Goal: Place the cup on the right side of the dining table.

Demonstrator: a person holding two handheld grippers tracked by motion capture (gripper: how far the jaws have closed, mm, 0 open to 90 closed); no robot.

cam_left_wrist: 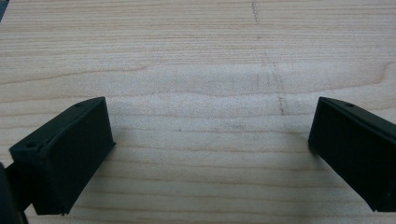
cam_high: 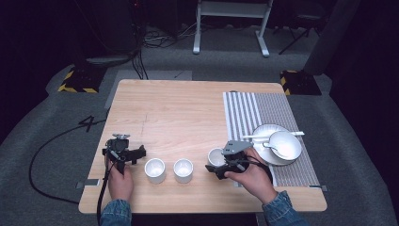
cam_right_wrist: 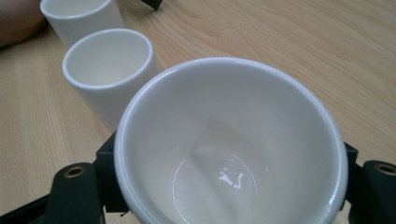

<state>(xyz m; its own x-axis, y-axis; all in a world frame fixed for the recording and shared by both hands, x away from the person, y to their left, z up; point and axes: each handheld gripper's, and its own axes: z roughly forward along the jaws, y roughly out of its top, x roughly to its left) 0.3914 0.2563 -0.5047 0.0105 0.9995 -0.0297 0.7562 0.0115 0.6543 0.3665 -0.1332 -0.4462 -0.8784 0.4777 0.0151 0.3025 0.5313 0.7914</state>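
Note:
Three white cups stand in a row near the table's front edge. My right gripper (cam_high: 219, 164) is shut on the rightmost cup (cam_high: 216, 154), its black jaws pressed on both sides of it. In the right gripper view that cup (cam_right_wrist: 233, 140) is empty between the jaws of my right gripper (cam_right_wrist: 229, 175), with the middle cup (cam_right_wrist: 109, 70) and the left cup (cam_right_wrist: 77, 16) beyond it. The left cup (cam_high: 155, 169) and middle cup (cam_high: 183, 169) stand free. My left gripper (cam_high: 126, 151) rests left of them, and in its own view my left gripper (cam_left_wrist: 210, 121) is open over bare wood.
A striped placemat (cam_high: 249, 113) covers the right side of the wooden table (cam_high: 179, 108). On it sits a white plate (cam_high: 264, 131) with a white bowl (cam_high: 287, 141) and a white spoon (cam_high: 263, 136). Cables trail off the table's left front.

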